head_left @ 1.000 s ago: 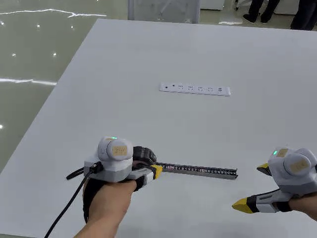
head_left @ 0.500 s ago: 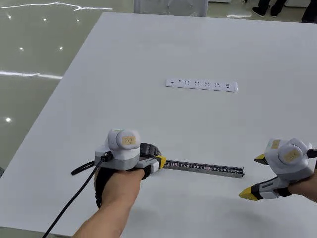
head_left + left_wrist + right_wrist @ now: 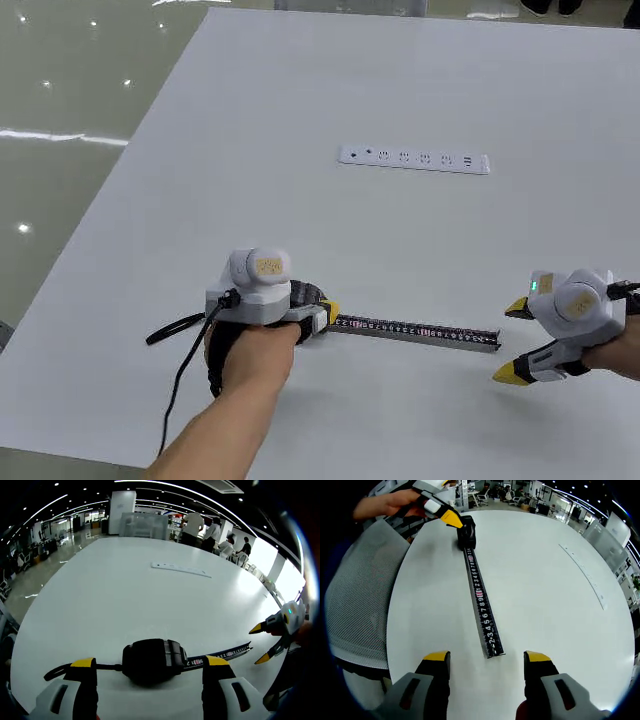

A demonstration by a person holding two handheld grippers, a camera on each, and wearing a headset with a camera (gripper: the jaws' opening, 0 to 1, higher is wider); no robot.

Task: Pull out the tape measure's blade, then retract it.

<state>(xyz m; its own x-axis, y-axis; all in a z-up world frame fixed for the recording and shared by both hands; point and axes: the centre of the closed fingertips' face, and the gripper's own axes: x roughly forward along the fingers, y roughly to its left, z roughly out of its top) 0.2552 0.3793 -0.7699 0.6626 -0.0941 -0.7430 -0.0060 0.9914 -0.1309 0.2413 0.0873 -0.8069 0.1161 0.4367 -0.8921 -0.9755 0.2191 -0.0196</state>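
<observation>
The table under me is a smooth white sheet, matt with only a soft sheen, while the floor beside it is polished and glossy, mirroring the ceiling lights. The tape measure case looks like black ribbed plastic, dull rather than shiny, and its blade is a thin dark strip with a slight metallic sheen and pale printed marks. My left gripper and right gripper have matt grey-white plastic shells with smooth yellow tips, and the power strip is smooth white plastic.
</observation>
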